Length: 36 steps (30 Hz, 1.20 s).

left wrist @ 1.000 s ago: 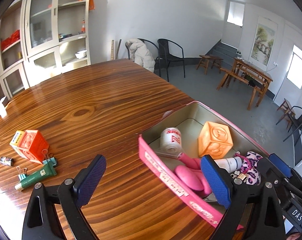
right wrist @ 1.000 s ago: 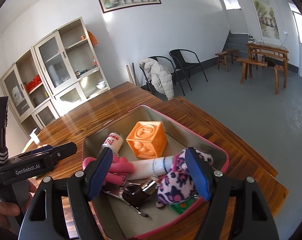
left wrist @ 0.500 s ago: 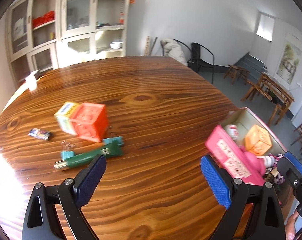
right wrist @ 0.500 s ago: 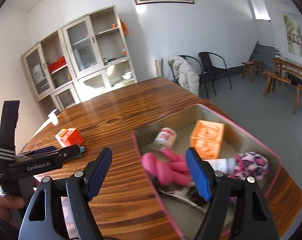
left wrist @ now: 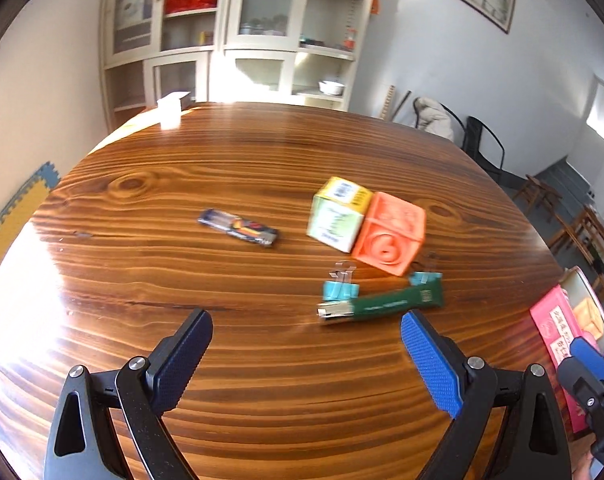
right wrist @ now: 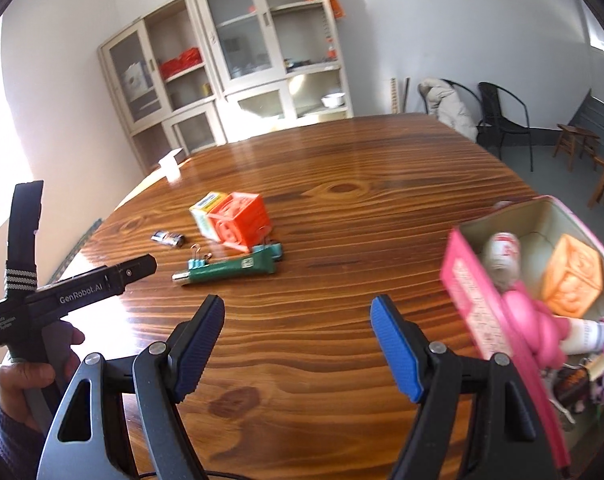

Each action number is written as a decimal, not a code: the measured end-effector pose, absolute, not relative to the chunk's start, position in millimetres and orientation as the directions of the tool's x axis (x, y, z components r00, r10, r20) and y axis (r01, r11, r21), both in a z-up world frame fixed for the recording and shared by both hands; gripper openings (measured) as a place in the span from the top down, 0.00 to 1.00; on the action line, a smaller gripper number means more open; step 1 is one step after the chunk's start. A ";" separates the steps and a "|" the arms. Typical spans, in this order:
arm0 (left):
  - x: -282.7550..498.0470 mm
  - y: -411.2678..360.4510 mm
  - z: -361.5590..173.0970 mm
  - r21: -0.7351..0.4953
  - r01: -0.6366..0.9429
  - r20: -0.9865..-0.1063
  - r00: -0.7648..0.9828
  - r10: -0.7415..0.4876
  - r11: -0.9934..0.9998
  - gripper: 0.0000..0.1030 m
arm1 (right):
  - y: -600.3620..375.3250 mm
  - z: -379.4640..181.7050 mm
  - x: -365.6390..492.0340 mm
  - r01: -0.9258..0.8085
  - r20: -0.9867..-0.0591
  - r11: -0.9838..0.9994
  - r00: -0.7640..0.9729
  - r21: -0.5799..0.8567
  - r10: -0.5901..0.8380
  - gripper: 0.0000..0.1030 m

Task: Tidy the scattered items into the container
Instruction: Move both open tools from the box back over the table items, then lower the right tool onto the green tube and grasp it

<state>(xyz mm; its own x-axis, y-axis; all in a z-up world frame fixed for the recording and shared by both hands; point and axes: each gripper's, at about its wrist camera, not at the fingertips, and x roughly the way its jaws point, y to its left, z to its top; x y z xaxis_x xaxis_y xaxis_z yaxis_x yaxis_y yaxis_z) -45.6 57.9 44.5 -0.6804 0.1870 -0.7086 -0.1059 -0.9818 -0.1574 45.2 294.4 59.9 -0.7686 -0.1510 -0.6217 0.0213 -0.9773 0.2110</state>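
On the wooden table lie an orange cube (left wrist: 390,237) (right wrist: 243,222), a yellow-and-white box (left wrist: 337,212) (right wrist: 204,204) touching it, a green tube (left wrist: 382,303) (right wrist: 230,267), teal binder clips (left wrist: 341,289) and a small dark packet (left wrist: 239,227) (right wrist: 167,237). My left gripper (left wrist: 306,354) hangs open over bare wood just short of the tube. My right gripper (right wrist: 298,338) is open too, empty, between these items and the pink tin (right wrist: 468,276) (left wrist: 552,334) at the right, which holds an orange cube, a roll, pink and spotted items.
A white cup (left wrist: 170,110) stands at the table's far edge. Cabinets (left wrist: 230,28) line the back wall, and chairs (right wrist: 498,116) stand beyond the table on the right. A hand (right wrist: 30,368) holds the left gripper's handle at the right wrist view's left.
Both grippers have swung left, away from the tin and toward the scattered items. The tin has slid to the right edge of both views. Both pairs of jaws stayed open.
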 end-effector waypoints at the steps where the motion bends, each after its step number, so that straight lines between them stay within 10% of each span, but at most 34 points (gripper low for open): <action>1: -46.6 51.5 42.9 -0.157 -0.094 -0.710 -0.681 0.179 -0.983 0.06 | 288.6 56.7 39.0 0.034 -0.635 -0.975 -0.753 0.220 -0.169 0.23; 25: -38.0 -6.8 42.7 -0.191 -0.006 -0.704 -0.696 0.141 -0.982 0.06 | 212.6 4.2 -85.0 0.023 -0.777 -0.930 -0.542 0.367 -0.320 0.23; 36: -36.1 -11.3 44.8 -0.205 0.009 -0.699 -0.702 0.140 -0.979 0.06 | 187.9 3.5 -96.3 0.056 -0.796 -0.982 -0.579 0.179 -0.178 0.23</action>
